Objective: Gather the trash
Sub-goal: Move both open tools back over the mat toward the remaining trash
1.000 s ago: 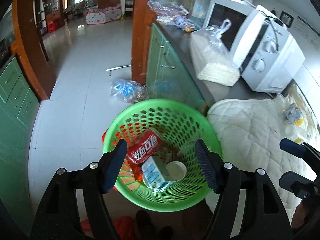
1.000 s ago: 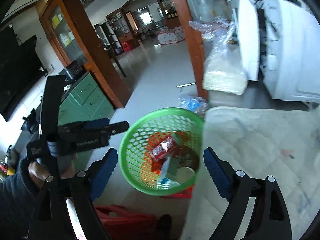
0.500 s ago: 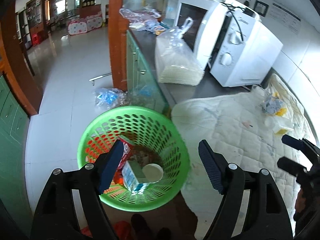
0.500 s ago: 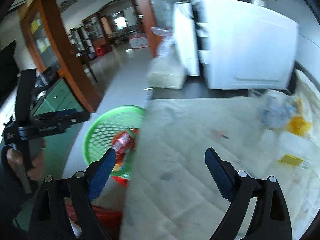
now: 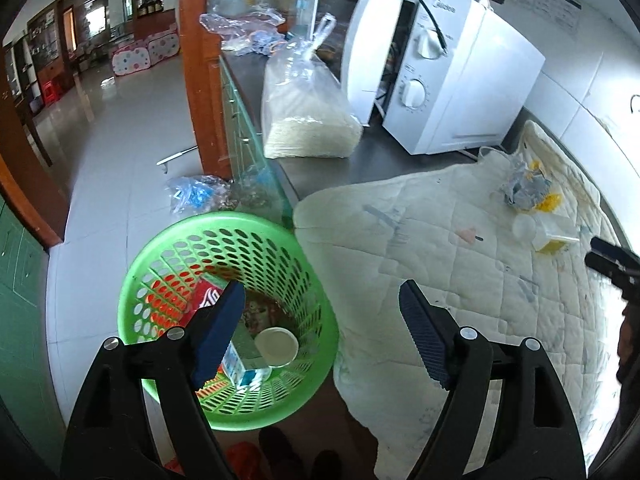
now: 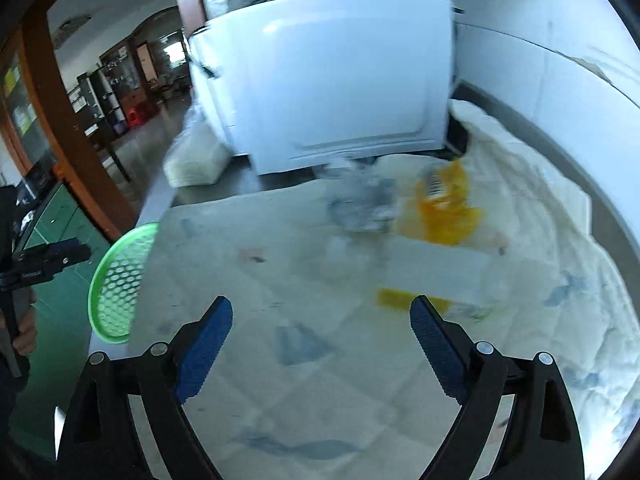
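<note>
Currently the left tool point(image 5: 320, 320) hangs over the green perforated plastic basket point(image 5: 168, 248), which stands on the tiled floor just beside the bench edge. Its 2 blue-padded fingers have just been opening and stand wide apart — nothing is between them. Inside the basket lie a red printed wrapper point(image 5: 206, 300), a small blue-and-white carton point(image 5: 244, 372) and a round white lid point(image 5: 276, 346).

The right tool point(image 6: 320, 344) is poised above the cream quilted cloth point(image 6: 320, 400) that covers the bench. Its fingers are also spread wide, with nothing gripped.

Trash not yet collected sits on the cloth near the white microwave oven point(image 5: 460, 80): a crumpled grey-and-clear plastic wrapper point(image 5: 524, 190), a yellow plastic scrap point(image 5: 550, 202) touching it, and a white box with a yellow end point(image 5: 556, 236) just beside a small clear cup point(image 5: 525, 226). The right-wrist view is motion-blurred — fine detail there cannot be told.
</note>
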